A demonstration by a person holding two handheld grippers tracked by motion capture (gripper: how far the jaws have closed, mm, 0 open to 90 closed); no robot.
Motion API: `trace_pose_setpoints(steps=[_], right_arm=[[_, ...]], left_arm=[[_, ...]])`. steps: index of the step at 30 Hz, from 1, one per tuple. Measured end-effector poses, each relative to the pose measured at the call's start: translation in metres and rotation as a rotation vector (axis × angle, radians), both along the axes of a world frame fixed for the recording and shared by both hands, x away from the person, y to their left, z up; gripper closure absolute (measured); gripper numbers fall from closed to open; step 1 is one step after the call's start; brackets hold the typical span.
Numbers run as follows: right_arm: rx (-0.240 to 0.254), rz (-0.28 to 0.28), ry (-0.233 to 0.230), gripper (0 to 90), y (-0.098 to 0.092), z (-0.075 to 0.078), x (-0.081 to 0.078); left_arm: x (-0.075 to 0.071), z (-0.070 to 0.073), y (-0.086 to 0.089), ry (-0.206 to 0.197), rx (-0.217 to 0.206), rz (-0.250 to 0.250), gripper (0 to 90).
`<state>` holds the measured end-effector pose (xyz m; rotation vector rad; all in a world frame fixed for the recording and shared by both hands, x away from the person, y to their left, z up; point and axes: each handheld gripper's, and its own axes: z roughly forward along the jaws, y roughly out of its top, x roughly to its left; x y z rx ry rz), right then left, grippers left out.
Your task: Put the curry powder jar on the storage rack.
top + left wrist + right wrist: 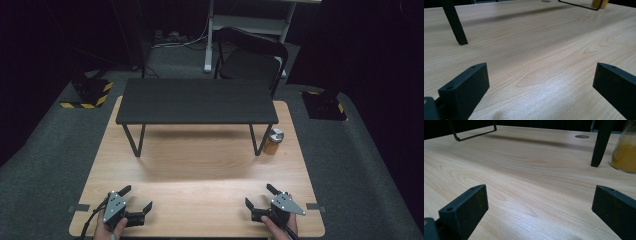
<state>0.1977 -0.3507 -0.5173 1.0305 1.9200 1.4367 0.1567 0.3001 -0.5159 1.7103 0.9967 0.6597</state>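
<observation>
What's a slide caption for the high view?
Both open grippers, left and right, rest at the table's near edge; jar beside the black shelf.

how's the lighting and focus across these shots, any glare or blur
High view: dim, dark surround, the black shelf shadows the wooden table. Left gripper view: pale sheen on the wood, soft far edge. Right gripper view: similar sheen, the jar slightly blurred.

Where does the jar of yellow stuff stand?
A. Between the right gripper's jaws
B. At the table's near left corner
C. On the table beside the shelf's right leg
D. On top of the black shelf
C: the jar stands on the table just right of the shelf's right leg, far from both grippers.
</observation>
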Motion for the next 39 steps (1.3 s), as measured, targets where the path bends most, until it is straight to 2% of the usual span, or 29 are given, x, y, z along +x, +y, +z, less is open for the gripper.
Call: trace_pose_setpoints(steps=[15,19,24,29,35,39], right_arm=[[-0.019,0.019,-0.021,0.2,0.000,0.000,-0.001],[-0.003,0.010,-0.038,0.2,-0.001,0.002,-0.003],[0.035,-0.041,-0.072,0.2,-0.005,0.011,-0.009],[0.072,-0.109,-0.097,0.2,-0.014,0.023,-0.006],[0.064,-0.172,-0.096,0.1,-0.018,0.032,0.003],[0.046,-0.209,-0.081,0.2,-0.022,0.037,0.016]], left_arm=[[0.000,0.000,0.001,0.005,-0.006,-0.004,0.7],[0.001,0.000,0.001,0.010,-0.010,-0.004,0.7],[0.001,0.000,0.002,0.009,-0.010,-0.004,0.7],[0.001,0.000,0.002,0.009,-0.016,-0.003,0.7],[0.001,0.000,0.002,0.009,-0.019,-0.002,0.7],[0.000,-0.001,0.003,0.009,-0.024,-0.001,0.7]])
